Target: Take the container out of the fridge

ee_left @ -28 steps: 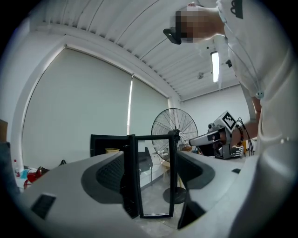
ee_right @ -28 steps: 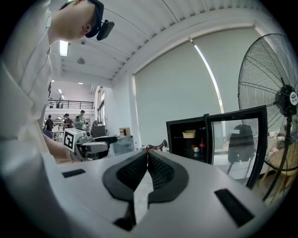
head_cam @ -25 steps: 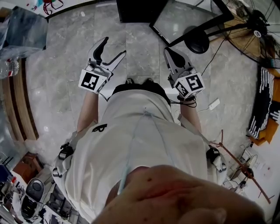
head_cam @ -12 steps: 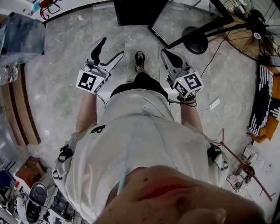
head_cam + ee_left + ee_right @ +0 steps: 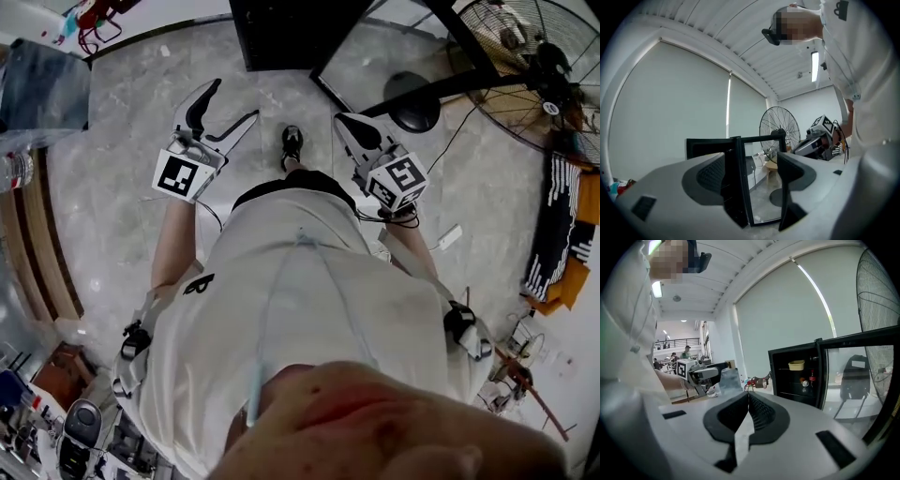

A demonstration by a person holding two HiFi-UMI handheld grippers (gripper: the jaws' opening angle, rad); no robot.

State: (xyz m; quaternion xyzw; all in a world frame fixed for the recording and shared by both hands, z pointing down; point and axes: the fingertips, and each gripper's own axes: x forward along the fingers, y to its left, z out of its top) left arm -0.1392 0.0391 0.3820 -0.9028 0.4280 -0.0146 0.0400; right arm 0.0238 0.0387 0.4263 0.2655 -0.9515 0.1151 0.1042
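In the right gripper view a small black fridge [image 5: 794, 376] stands open, with a yellow container [image 5: 796, 365] on its top shelf and small bottles [image 5: 810, 378] on the shelf below. From the head view the fridge [image 5: 291, 33] is just ahead on the floor, its glass door [image 5: 403, 47] swung out to the right. My left gripper [image 5: 232, 101] is open and empty, well short of the fridge. My right gripper [image 5: 343, 122] is shut on nothing. In the left gripper view the fridge [image 5: 710, 147] and its glass door [image 5: 761, 183] show between the open left gripper [image 5: 752, 173] jaws.
A large standing fan [image 5: 530, 52] with its round base [image 5: 412, 112] is right of the door. A wooden bench [image 5: 42, 234] and a water bottle [image 5: 14, 169] lie at the left. Cables and clutter [image 5: 525, 366] are at the right. One foot [image 5: 292, 145] is forward on the grey tiled floor.
The person has stepped toward the fridge, one foot coming forward. Both grippers have moved ahead with the body; the fridge and door now sit closer. Jaw states are unchanged.
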